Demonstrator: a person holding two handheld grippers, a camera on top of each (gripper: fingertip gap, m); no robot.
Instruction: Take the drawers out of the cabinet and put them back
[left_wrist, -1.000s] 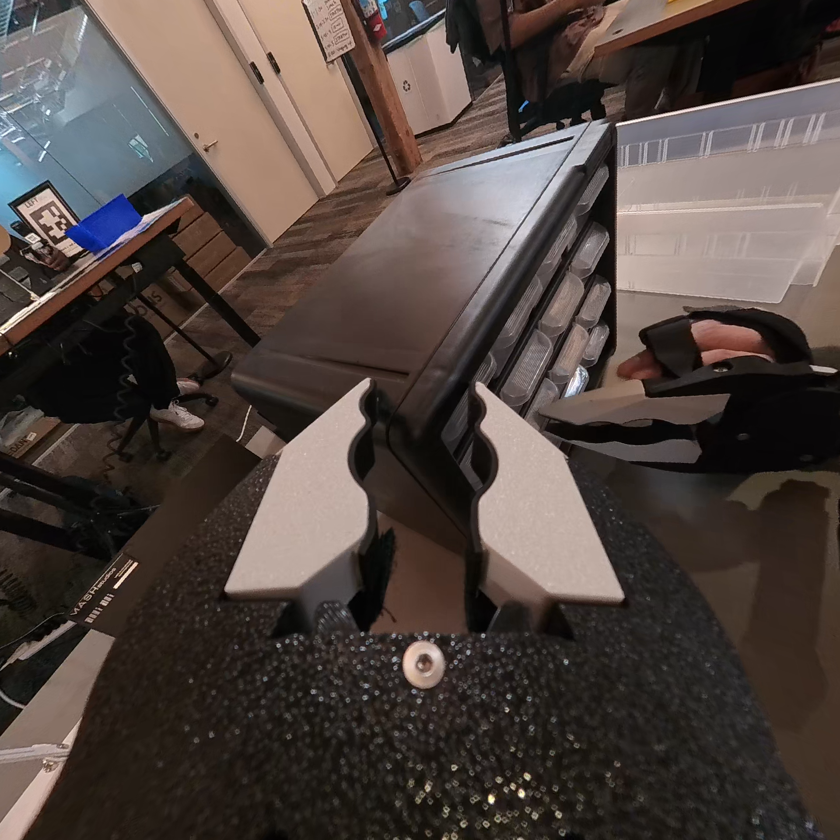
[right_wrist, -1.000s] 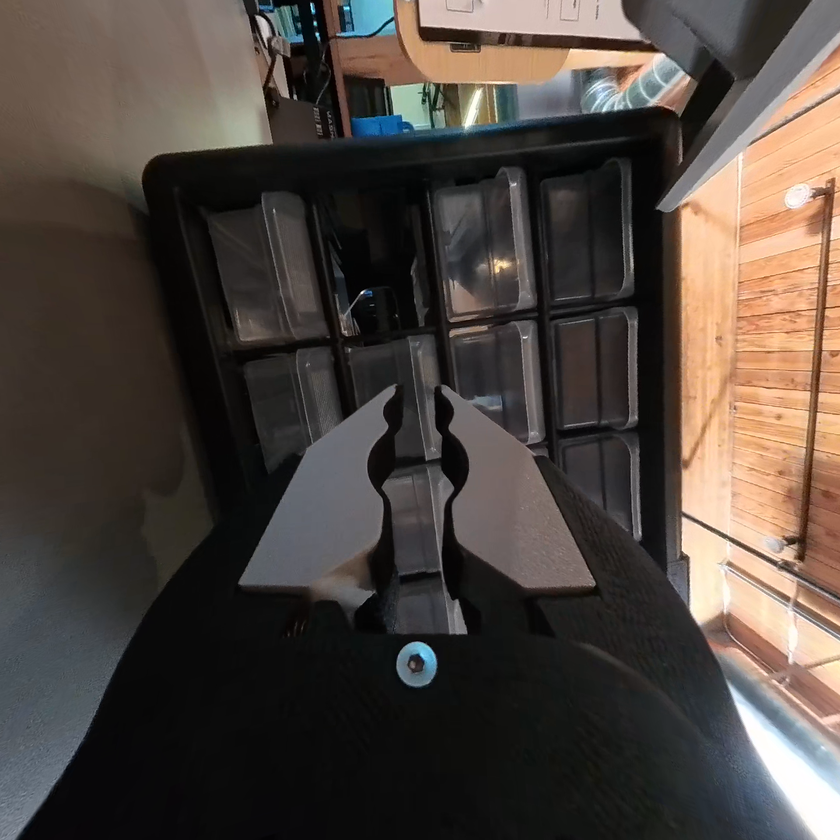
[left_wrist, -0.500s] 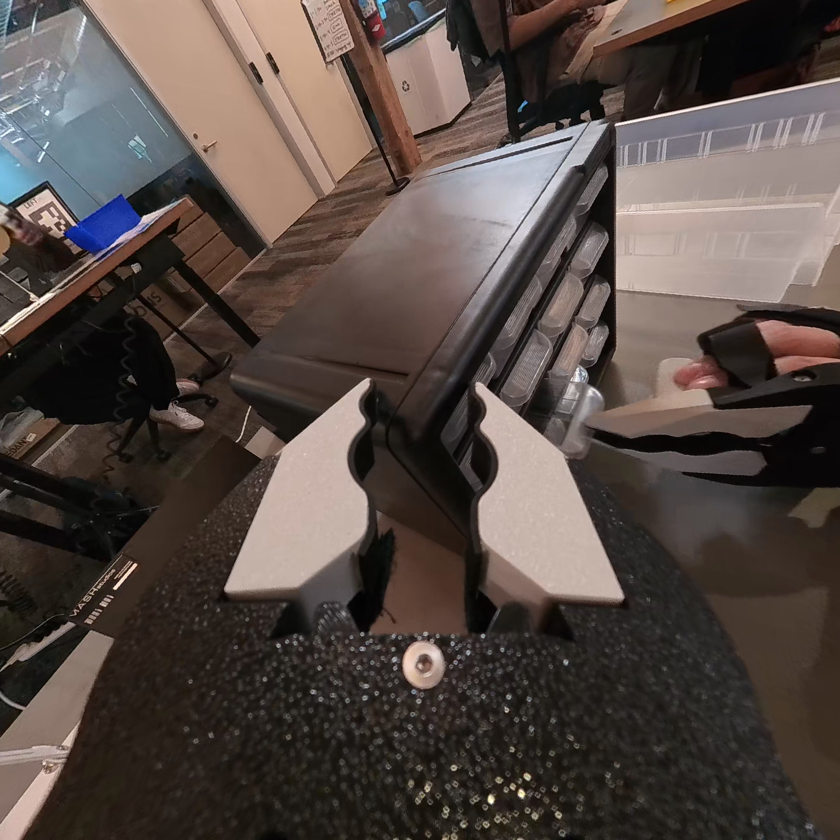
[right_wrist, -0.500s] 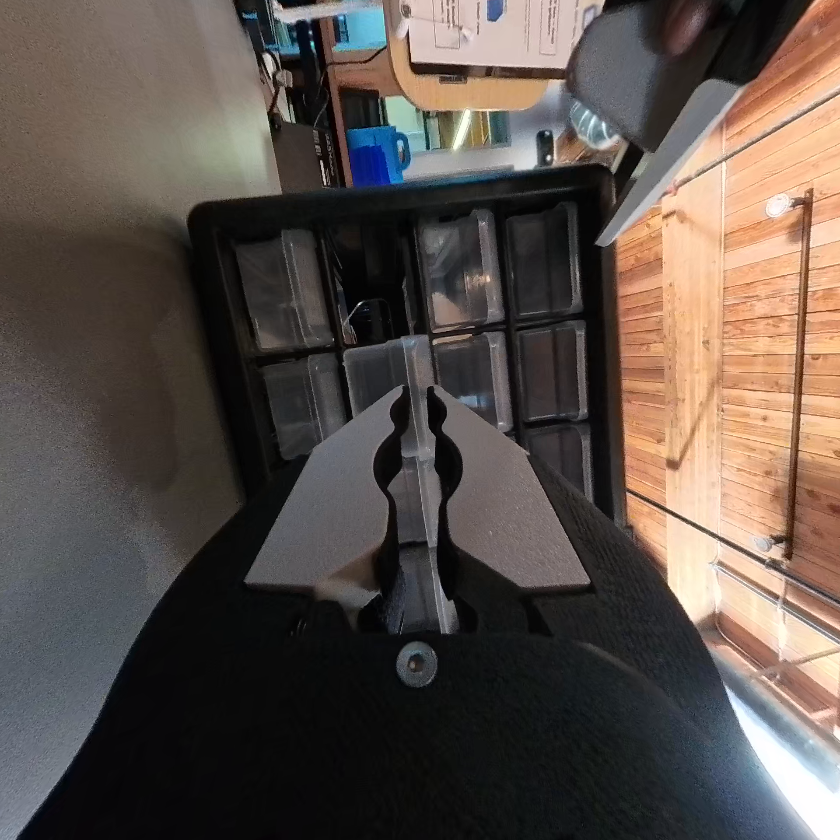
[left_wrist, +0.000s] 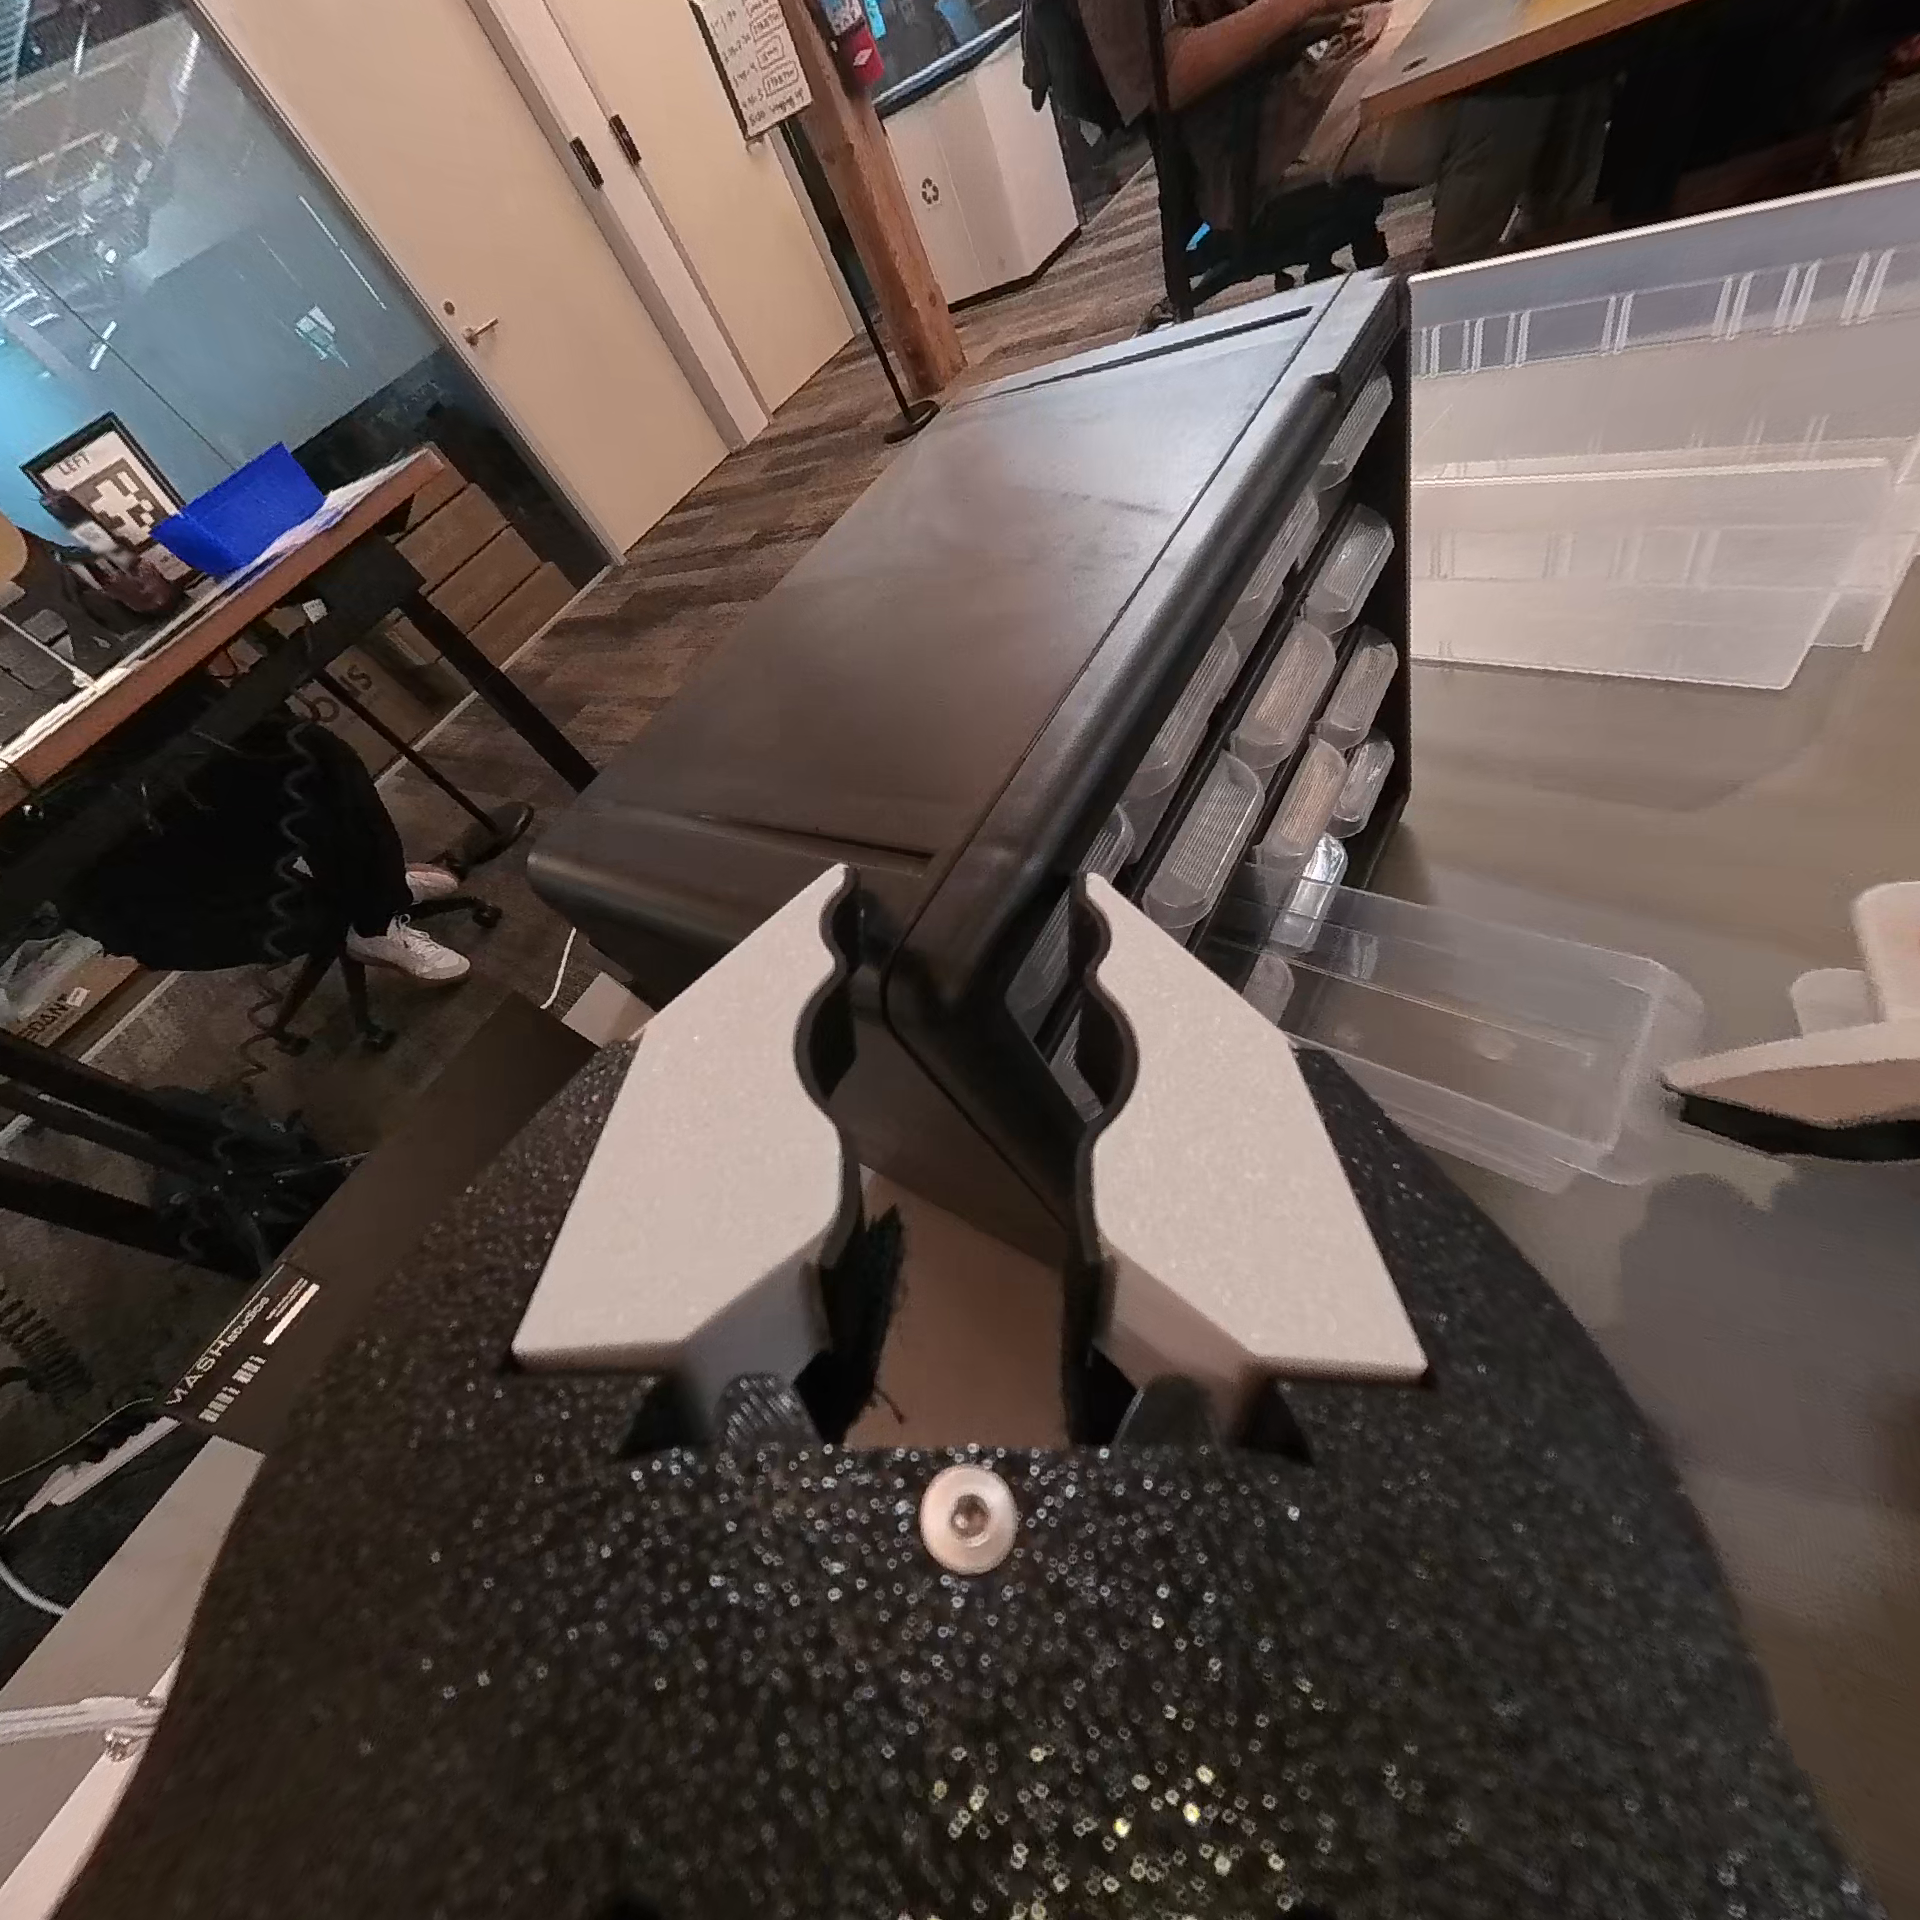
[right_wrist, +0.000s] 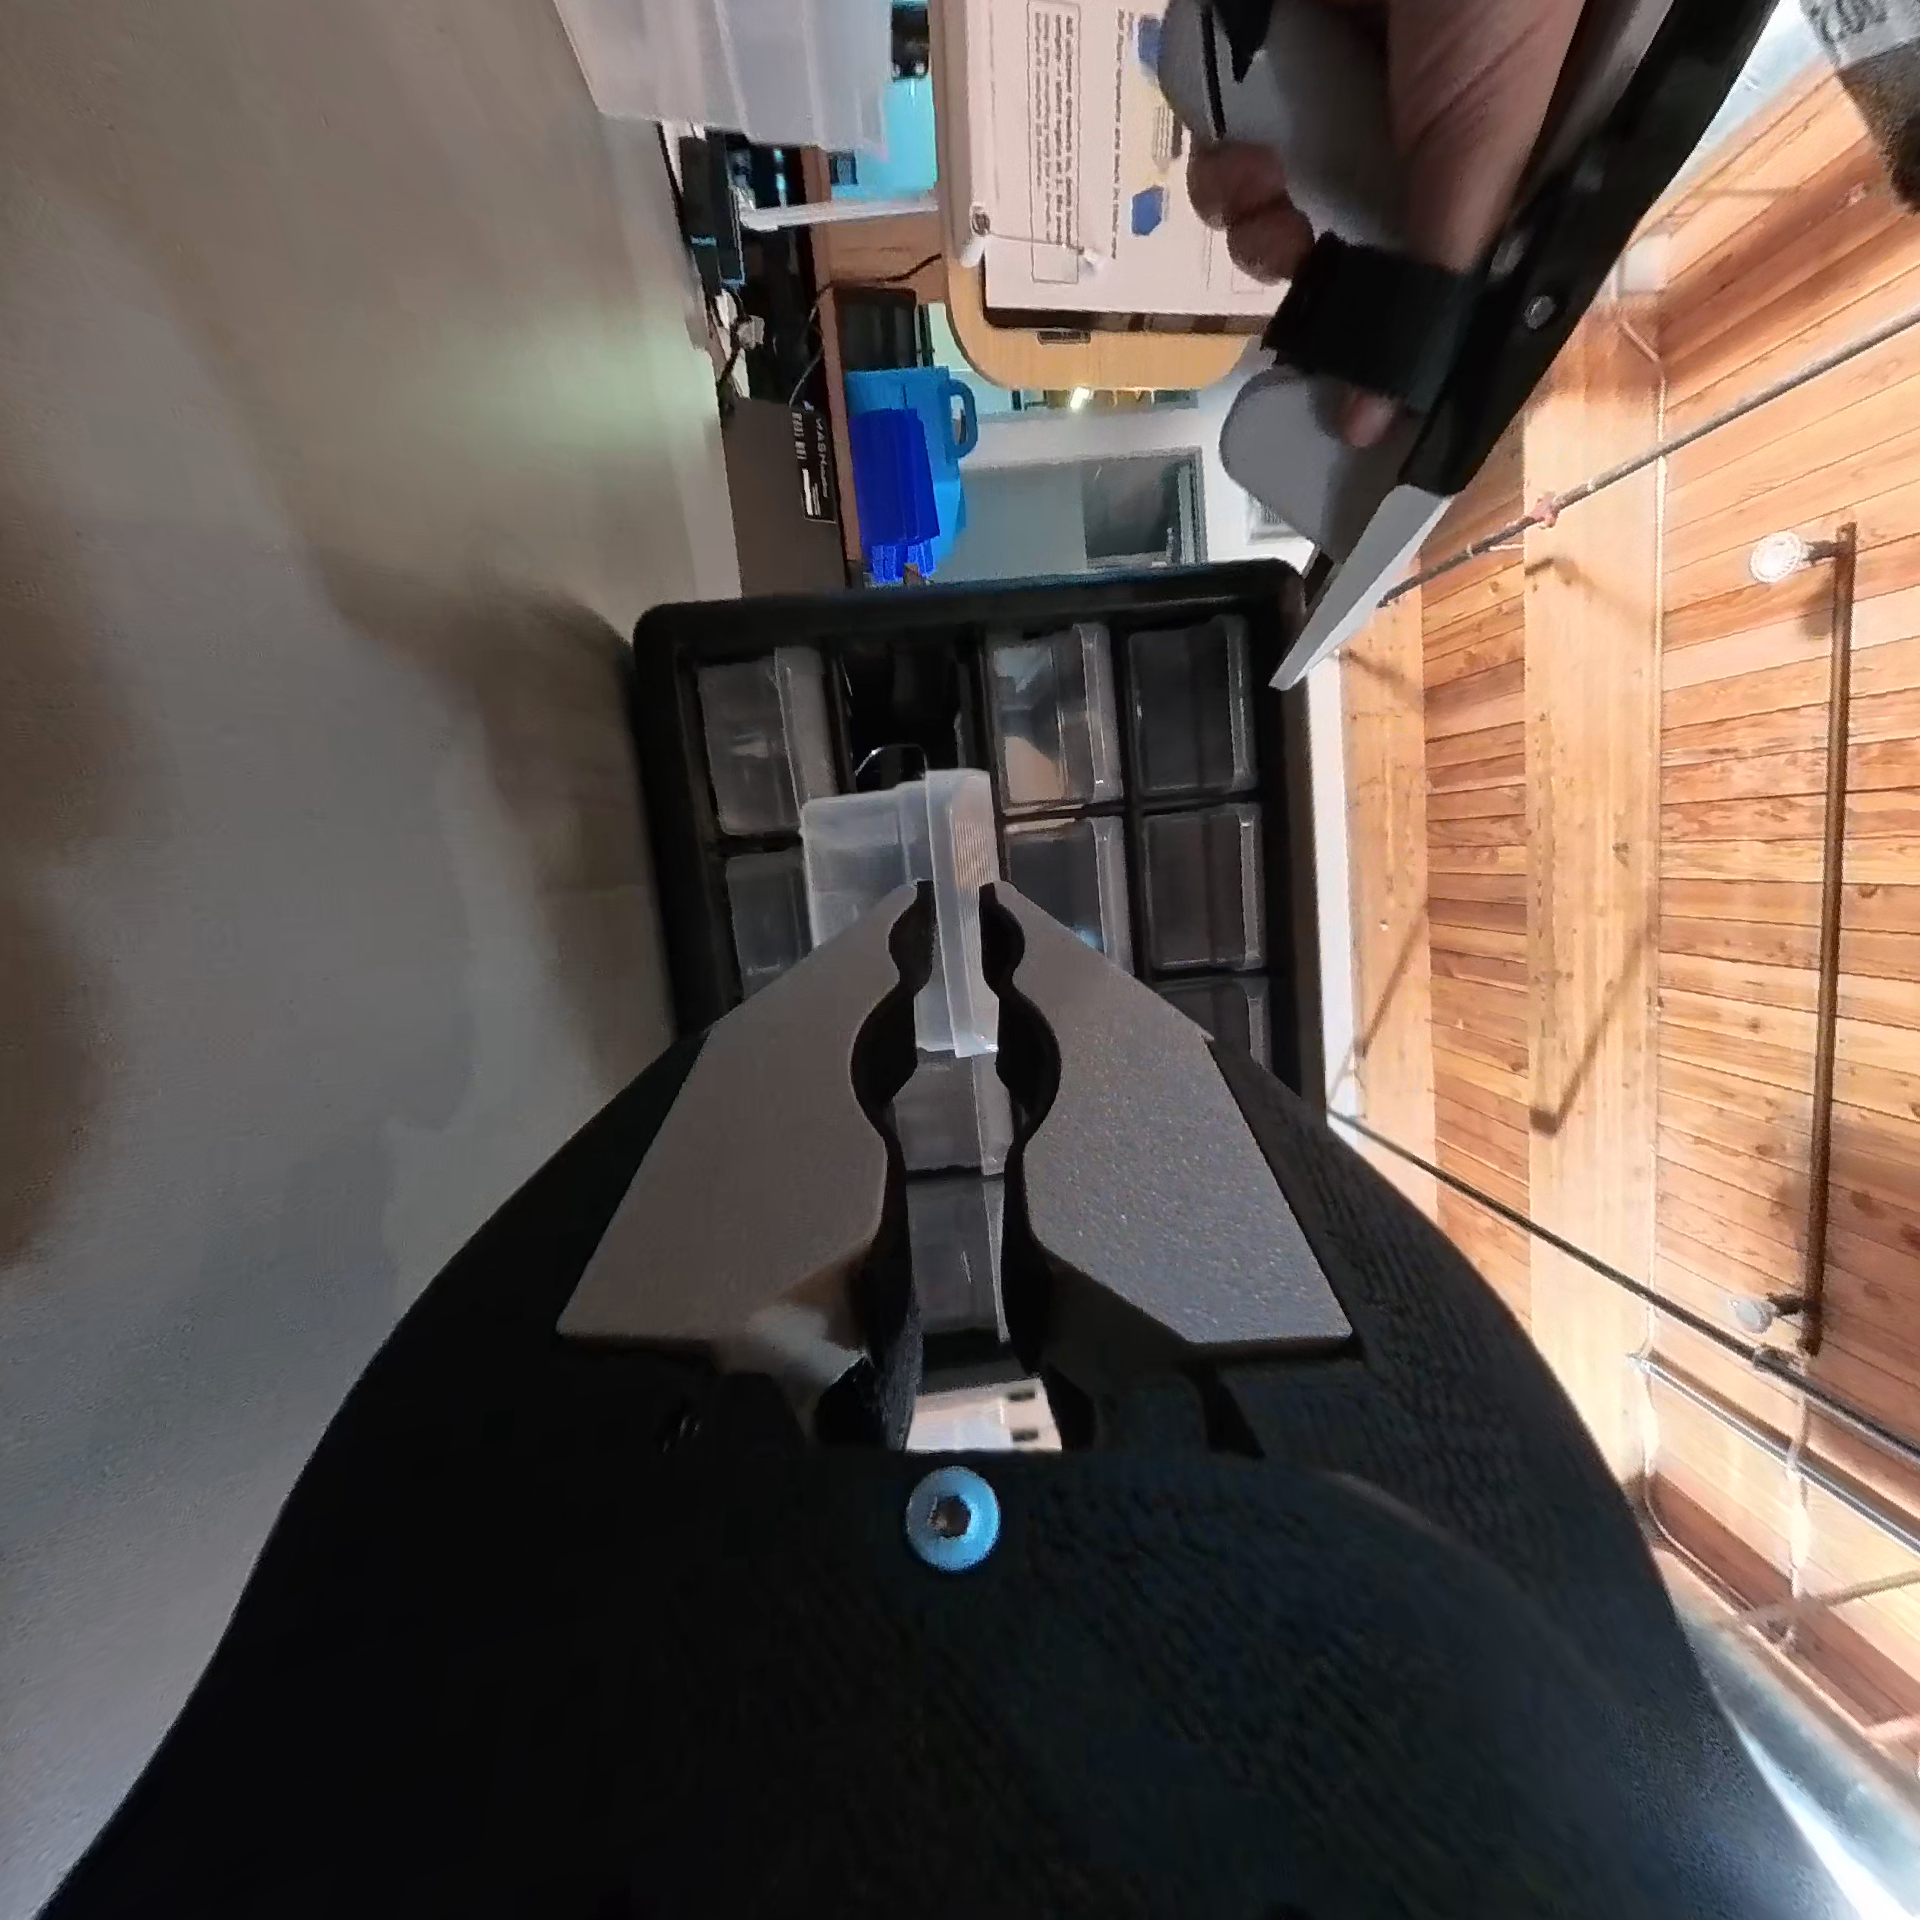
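Right tongs (right_wrist: 956, 914) clamp the front pull tab of a clear plastic drawer (right_wrist: 883, 842), drawn partly out of the black cabinet (left_wrist: 987, 644) ahead; left tongs (left_wrist: 966, 935) pinch the cabinet's near top edge; the drawer looks light, stiff, slippery.

This is an open-plan office. At ten o'clock in the left wrist view stand a frosted glass partition wall (left_wrist: 156, 260) and cream doors with metal handles (left_wrist: 582, 208), above a wood-topped desk with black legs (left_wrist: 343, 540). At twelve o'clock a white recycling bin (left_wrist: 977, 197) sits on grey patterned carpet flooring (left_wrist: 727, 488).
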